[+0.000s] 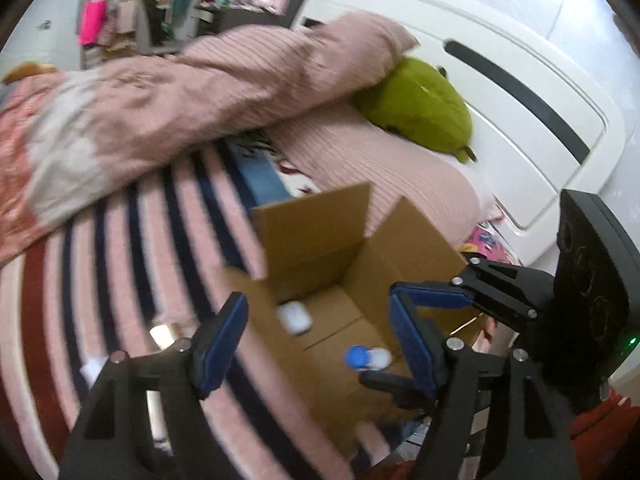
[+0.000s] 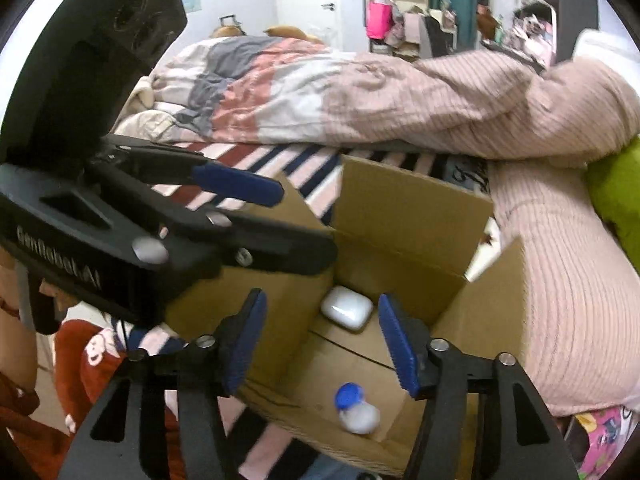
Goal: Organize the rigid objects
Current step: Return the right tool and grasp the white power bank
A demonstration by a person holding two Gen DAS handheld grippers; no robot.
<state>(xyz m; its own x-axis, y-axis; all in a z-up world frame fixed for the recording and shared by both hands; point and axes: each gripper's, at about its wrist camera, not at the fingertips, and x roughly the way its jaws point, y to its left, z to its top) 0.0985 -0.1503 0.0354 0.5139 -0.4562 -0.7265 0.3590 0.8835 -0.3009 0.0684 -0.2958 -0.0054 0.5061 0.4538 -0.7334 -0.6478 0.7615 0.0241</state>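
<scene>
Holding two items already: cardboard box (image 2: 400,216) on bed (image 1: 120,248); white case (image 2: 347,308), blue-capped bottle (image 2: 356,410). Small pieces outside, blurred, possibly left. Left gripper (image 1: 316,344), right gripper (image 2: 322,340): fingers apart, empty.

Motion blur smears the small bottle (image 1: 367,357) in the cardboard box (image 1: 404,240); the green cushion (image 2: 616,200) is cut by the frame edge.

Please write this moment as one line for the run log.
left gripper: open, empty | right gripper: open, empty | cardboard box: holds white case, blue-capped bottle
</scene>
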